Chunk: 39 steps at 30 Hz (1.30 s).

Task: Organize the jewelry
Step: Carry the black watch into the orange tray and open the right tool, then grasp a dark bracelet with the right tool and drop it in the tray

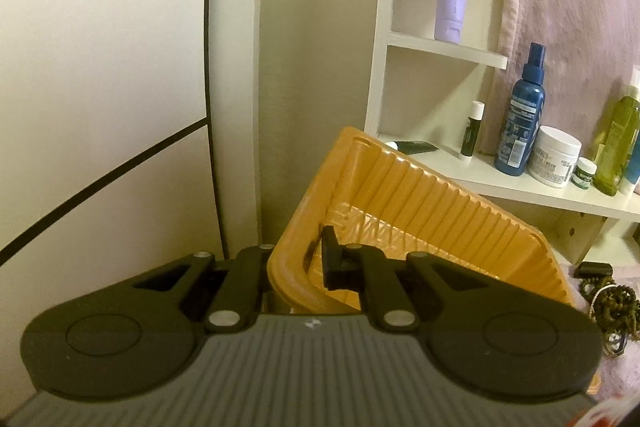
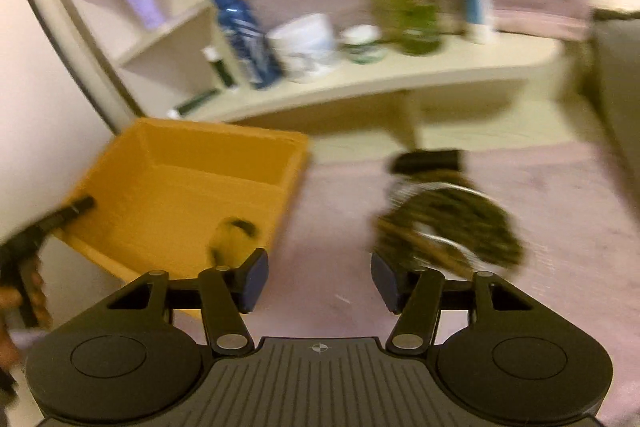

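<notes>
Left tongs (image 1: 316, 259) clamp the rim of the tilted orange ribbed plastic tray (image 1: 420, 219); right tongs (image 2: 320, 281) hang apart near the tangled dark bead jewelry (image 2: 448, 223) on the pink cloth surface (image 2: 560, 227). Thin rim could slip, dumping the tray.

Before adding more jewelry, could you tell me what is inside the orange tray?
In the right wrist view, the orange tray holds one small dark, blurred item near its front corner. The left gripper clamps its rim, hiding that corner.
</notes>
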Each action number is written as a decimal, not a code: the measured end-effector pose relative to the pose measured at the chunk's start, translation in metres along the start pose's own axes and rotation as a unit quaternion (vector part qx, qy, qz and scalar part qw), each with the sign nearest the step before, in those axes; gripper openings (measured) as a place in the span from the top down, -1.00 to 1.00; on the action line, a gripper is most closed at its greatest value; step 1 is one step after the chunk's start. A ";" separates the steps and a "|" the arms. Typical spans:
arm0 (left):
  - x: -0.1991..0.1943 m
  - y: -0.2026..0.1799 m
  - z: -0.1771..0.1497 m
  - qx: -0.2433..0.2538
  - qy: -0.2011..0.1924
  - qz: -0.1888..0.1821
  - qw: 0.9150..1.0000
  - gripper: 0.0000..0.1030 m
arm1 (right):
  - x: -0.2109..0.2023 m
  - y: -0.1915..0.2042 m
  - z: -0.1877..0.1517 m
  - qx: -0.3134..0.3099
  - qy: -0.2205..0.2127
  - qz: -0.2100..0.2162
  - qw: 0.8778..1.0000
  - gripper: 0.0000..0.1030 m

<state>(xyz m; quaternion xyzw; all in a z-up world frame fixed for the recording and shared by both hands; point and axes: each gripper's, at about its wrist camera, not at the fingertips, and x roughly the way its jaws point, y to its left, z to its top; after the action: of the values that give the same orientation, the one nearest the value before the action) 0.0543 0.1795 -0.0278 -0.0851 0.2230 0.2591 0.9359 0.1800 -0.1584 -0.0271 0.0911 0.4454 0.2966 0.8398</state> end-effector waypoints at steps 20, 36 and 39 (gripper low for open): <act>0.002 -0.003 0.004 0.011 0.013 0.008 1.000 0.81 | 0.064 0.020 -0.019 -0.098 0.073 -0.028 0.992 0.56; 0.003 -0.002 0.004 -0.001 0.016 0.008 1.000 0.81 | 0.077 0.028 -0.016 -0.102 0.072 -0.062 0.990 0.83; 0.003 -0.002 0.004 -0.001 0.016 0.007 1.000 0.81 | 0.073 0.025 -0.013 -0.094 0.061 -0.058 0.992 0.83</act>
<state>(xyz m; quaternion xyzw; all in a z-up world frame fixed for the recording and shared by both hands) 0.0586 0.1805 -0.0253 -0.0883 0.2380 0.2648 0.9303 0.1898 -0.0974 -0.0747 -0.0324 0.4708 0.2929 0.8316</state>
